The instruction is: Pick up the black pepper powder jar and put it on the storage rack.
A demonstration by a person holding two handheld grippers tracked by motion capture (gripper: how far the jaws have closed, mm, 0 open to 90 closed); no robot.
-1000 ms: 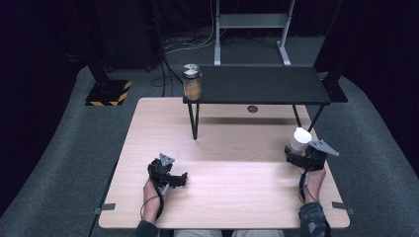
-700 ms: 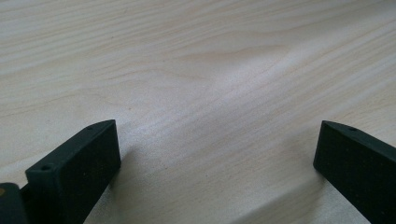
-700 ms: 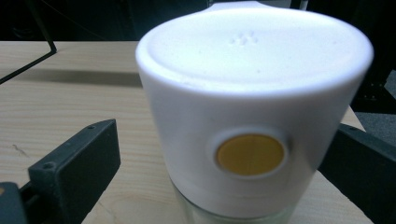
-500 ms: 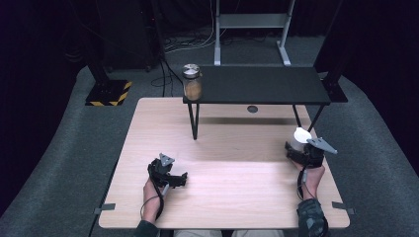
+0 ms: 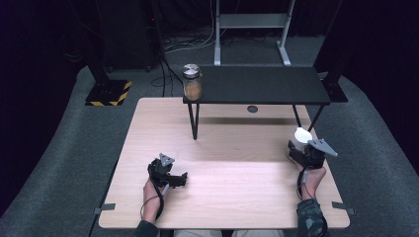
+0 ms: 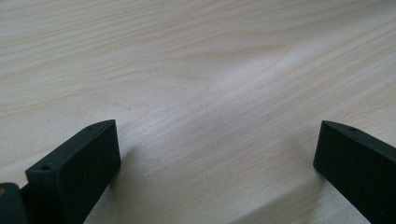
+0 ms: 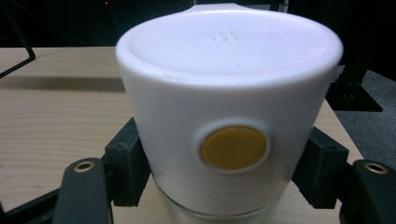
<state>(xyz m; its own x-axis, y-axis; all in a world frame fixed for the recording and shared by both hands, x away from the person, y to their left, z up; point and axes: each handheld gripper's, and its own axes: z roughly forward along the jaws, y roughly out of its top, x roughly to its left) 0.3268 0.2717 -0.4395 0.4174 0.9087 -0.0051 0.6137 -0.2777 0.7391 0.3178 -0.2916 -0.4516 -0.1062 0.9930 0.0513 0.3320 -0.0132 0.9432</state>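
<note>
We see the right gripper [image 5: 302, 146] at about four o'clock on the wooden table [image 5: 237, 207], its jaws clamped on either side of a white-capped container [image 7: 229, 112]. The jaws have just been closing, and now the pads press the white cap from both flanks. The cap has a flat top and a round yellow button [image 7: 233, 147] facing the gripper's camera; below the cap a clear glass rim peeks out, resting on the table. The person's right hand [image 5: 310, 178] holds the gripper from six o'clock.

At about seven o'clock on the table we find the left gripper [image 5: 170, 175], its jaws standing wide apart over bare wood with nothing between them.

Farther out, toward twelve o'clock, a low black shelf [image 5: 262, 85] stands on the table's far edge, and a lidded glass jar [image 5: 191, 81] with brown contents stands on the shelf's left end.
</note>
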